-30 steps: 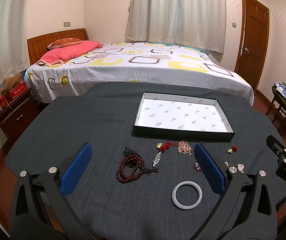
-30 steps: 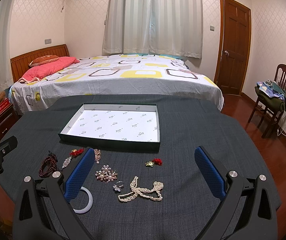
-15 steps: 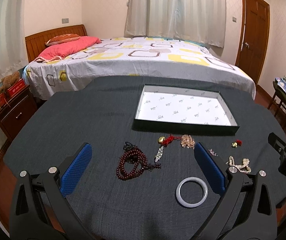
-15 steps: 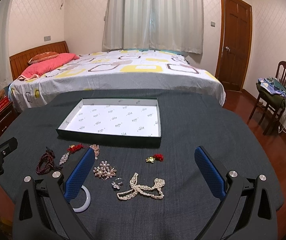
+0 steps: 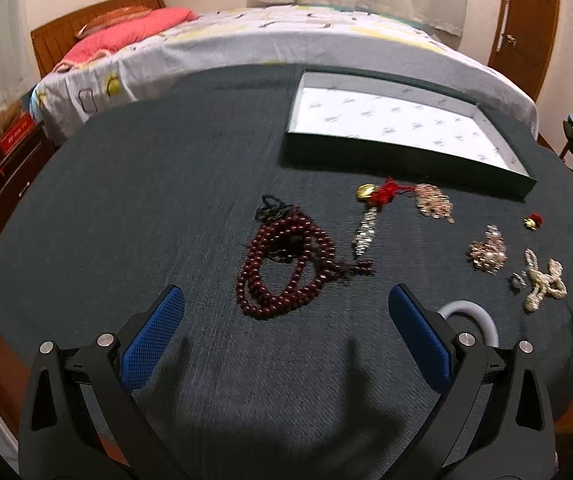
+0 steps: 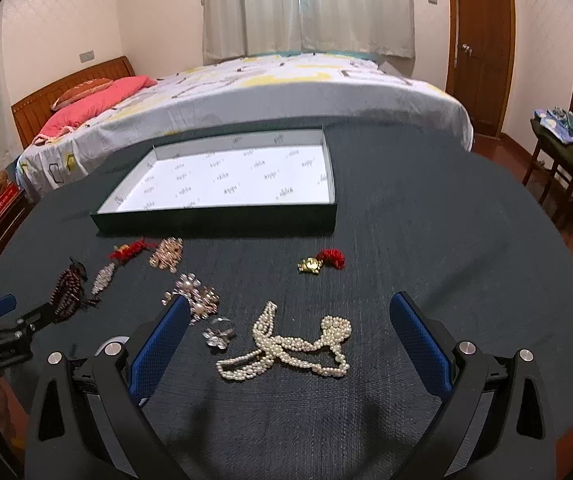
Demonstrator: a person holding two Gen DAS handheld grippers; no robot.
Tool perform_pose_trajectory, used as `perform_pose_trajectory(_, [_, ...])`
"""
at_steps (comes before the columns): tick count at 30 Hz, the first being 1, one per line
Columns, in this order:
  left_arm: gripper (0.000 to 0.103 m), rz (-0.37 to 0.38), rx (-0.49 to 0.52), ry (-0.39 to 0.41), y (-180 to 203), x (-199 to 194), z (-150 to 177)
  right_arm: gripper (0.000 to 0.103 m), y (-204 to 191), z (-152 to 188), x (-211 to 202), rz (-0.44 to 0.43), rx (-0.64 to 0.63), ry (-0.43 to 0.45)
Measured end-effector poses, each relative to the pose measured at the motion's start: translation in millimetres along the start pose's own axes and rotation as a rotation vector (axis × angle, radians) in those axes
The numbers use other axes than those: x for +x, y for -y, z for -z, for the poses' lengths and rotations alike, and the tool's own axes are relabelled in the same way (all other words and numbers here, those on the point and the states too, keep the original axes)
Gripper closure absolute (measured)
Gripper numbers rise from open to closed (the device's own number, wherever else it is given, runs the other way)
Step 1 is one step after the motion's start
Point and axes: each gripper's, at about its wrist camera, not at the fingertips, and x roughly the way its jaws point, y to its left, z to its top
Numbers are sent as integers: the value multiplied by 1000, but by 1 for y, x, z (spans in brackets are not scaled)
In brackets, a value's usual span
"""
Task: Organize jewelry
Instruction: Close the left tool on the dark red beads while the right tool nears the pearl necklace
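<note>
**A:** So where's everything sitting? The left gripper is seen with its blue pads spread wide, nothing held between them. The dark red bead bracelet is coiled on the dark tablecloth just ahead of the gap between the fingers. A white bangle is half hidden behind the right-hand finger.

**B:** Same story for the right gripper: fingers wide apart, nothing gripped. The pearl necklace is laid right between the fingertips, a bit ahead of them. A small clear ring is found beside the left-hand pad, and a rhinestone brooch is partly covered by that pad's tip.

**A:** And the tray?

**B:** The open box, white paper lining, is placed well ahead of both grippers, with no jewelry in it. Between it and the fingers, a gold charm with a red tassel is seen ahead of the right gripper, slightly right of center.

**A:** In the left view a silver pendant on a red knot and a pinkish gold cluster piece are spotted beyond the beads. That view is blurred, so details can't be made out.
</note>
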Motion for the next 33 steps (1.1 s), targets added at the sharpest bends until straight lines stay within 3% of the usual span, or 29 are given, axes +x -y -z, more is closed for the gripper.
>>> perform_pose_trajectory(7, [4, -2, -1, -16, 2, 25, -12, 6, 8, 3, 14, -5, 7, -37])
perform_pose_trajectory(11, [21, 14, -7, -54, 1, 37, -18, 6, 10, 3, 20, -5, 13, -49])
perform_pose_trajectory(15, [24, 21, -38, -104, -6, 47, -14, 6, 9, 2, 24, -14, 20, -53])
perform_pose_trajectory(23, [32, 33, -27, -101, -4, 45, -14, 6, 11, 4, 28, -24, 26, -63])
perform_pose_trajectory(31, [32, 49, -33, -100, -6, 46, -15, 6, 10, 4, 29, -32, 28, -66])
perform_pose_trajectory(33, [39, 53, -25, -98, -6, 46, -16, 6, 9, 4, 30, -35, 27, -68])
